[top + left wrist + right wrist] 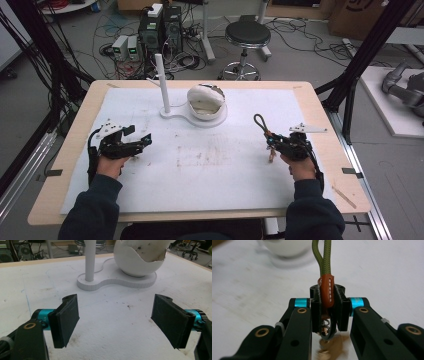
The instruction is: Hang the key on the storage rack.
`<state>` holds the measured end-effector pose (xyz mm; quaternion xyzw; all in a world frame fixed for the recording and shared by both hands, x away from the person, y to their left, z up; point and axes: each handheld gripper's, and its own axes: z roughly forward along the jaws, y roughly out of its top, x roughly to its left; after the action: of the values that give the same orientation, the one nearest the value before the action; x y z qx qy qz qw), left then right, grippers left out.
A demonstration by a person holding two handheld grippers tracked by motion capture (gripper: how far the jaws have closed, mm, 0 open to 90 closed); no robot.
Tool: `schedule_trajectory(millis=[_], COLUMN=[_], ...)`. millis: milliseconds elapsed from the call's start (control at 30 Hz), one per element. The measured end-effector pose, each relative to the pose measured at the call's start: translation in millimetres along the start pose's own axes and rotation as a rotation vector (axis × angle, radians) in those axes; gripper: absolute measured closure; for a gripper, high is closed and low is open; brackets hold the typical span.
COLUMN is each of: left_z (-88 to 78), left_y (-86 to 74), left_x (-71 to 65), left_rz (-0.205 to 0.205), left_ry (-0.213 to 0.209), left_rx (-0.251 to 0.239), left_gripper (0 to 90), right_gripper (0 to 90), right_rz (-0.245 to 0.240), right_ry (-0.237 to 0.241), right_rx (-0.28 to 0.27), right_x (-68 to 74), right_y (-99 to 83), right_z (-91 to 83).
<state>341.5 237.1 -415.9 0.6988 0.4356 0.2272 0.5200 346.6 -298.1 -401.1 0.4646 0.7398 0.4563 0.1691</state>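
Seen from above, left to right across a white mat (pixel 200 165) on a wooden table (pixel 325 125).

Far left: left gripper (pixel 142 141), held low near the mat's left edge, jaws spread wide with nothing between them. Through its own camera, two black pads (pixel 66 320) standing well apart over bare mat, aimed toward the stand.

Centre, toward the far edge: white stand (pixel 192 116) with a flat base, an upright white post (pixel 162 82) on its left end and a cracked, egg-like white bowl (pixel 206 101) on its right end. Post upright, bare, nothing hung on it.

Right: right gripper (pixel 269 141), jaws clenched on a keyring strap (pixel 260 122). Olive-green cord loop rising from the jaws, up and away toward the stand; brown stitched leather band (pixel 327 291) pinched directly between the pads; metal ring and a blurred tag dangling below the jaws, seemingly just off the mat.

Key relation: strap's long axis running roughly upright through the clenched jaws, open loop uppermost. Post lying ahead and to the left of that loop, well apart from it, roughly midway between the two hands, slightly nearer the left. Likely next step: carrying the loop leftward and forward, then lowering it over the post top, loop kept open and facing down the post's axis.
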Motion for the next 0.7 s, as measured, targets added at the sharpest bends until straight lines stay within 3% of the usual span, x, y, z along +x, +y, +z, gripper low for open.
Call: schedule_trajectory(millis=[367,700], left_z=[-1.9,-2.0], left_y=[0.1,0.1], left_x=[2.5,3.0], left_rz=[-0.017,-0.017], left_ry=[0.003,0.001], left_rx=[-0.01,-0.01], left_gripper=[21.8,21.8], right_gripper=[79.0,79.0], right_rz=[-0.12,-0.23], right_ry=[0.166,0.265], right_rx=[-0.086,-0.142], right_x=[55.9,101.8], right_y=[41.4,85.1], right_z=[25.2,57.4])
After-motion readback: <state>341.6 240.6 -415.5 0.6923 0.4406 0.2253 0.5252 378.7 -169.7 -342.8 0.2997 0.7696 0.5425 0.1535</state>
